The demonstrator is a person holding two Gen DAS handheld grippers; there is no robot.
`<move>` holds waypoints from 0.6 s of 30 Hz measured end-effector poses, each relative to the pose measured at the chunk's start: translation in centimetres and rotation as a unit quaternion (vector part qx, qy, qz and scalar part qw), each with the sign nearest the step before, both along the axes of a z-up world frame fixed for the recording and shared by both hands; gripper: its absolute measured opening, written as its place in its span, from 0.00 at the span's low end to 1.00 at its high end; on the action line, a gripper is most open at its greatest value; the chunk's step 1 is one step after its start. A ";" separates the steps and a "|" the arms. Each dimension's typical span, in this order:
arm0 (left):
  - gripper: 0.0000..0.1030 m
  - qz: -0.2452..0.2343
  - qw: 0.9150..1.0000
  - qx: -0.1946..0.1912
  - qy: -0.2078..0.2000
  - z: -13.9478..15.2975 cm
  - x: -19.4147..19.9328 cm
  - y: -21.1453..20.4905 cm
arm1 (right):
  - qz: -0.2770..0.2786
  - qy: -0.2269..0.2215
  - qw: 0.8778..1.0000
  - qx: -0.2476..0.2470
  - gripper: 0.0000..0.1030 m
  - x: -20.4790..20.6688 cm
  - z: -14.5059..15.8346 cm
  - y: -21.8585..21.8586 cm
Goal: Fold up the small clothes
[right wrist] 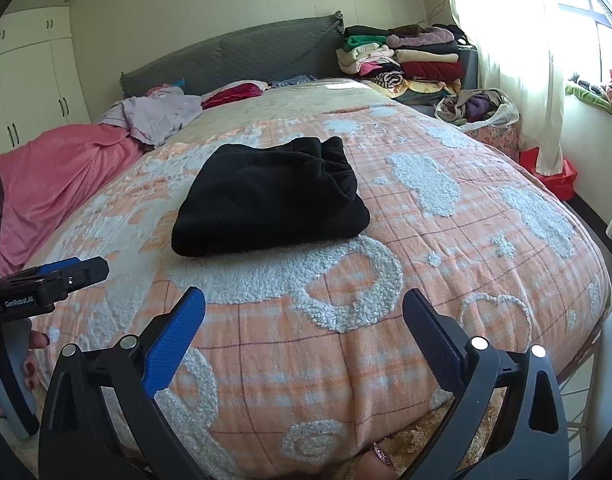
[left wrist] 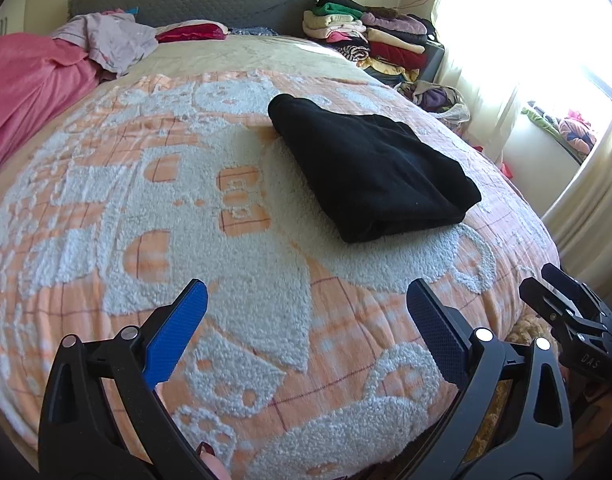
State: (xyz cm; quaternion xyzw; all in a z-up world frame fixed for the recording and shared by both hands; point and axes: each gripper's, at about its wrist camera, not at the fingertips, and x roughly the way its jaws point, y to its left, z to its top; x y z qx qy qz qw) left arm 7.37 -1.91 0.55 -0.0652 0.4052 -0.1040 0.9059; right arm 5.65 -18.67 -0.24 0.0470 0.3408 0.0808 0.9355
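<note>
Already folded, the black garment (left wrist: 370, 172) lies mid-bed; my left hand-held gripper (left wrist: 306, 320) and right hand-held gripper (right wrist: 303, 324) hang spread, empty. Soft, light fleece (probably floppy), so I'd pinch a corner.

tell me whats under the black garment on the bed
The folded black garment lies on the orange-and-white blanket. Only blanket shows around its edges; anything beneath the garment is covered.
</note>
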 end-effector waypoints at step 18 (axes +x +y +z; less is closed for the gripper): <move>0.91 0.018 1.000 0.012 0.006 -0.1 -0.8 0.2 | -0.002 -0.001 1.000 0.007 0.95 -0.8 -0.1 0.1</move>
